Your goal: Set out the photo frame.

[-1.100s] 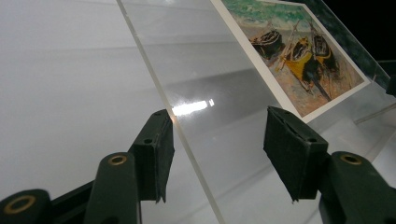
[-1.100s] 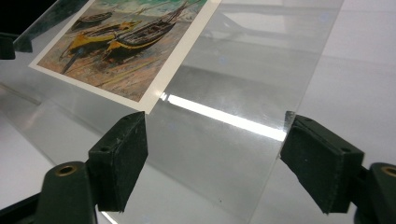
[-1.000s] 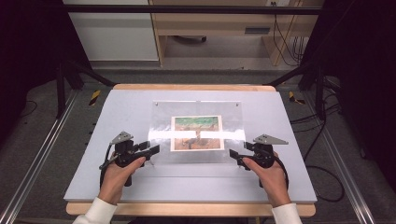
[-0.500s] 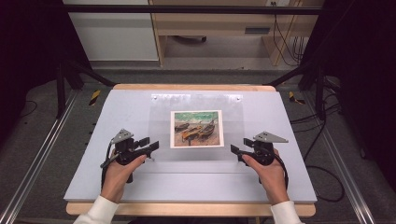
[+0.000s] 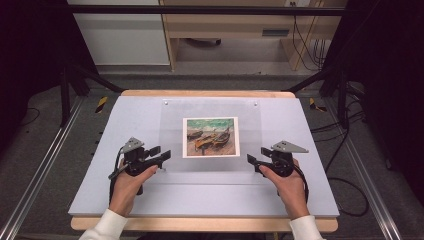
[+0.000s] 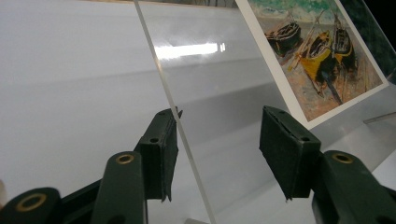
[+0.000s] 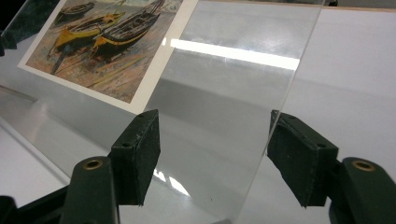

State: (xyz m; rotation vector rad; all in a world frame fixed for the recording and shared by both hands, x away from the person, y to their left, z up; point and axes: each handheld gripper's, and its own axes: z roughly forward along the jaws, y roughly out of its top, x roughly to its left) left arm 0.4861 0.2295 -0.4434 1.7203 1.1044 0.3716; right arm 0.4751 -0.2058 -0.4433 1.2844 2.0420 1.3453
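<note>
Pale grey bench top on a wooden frame, dark floor around. Clear acrylic sheet lies mid-bench over a white-bordered print of painted boats. Left tool at the sheet's left edge, jaws apart astride that edge, not pressing. Right tool at its right edge, jaws just closing, edge between them, ungripped.

Two black jaws of the right gripper rise from the bottom edge, apart. A clear acrylic sheet runs up between them, its right edge touching the right jaw. Under the sheet at upper left lies a picture (painted boats on a beach), white-bordered. The jaws have just been closing.
</note>
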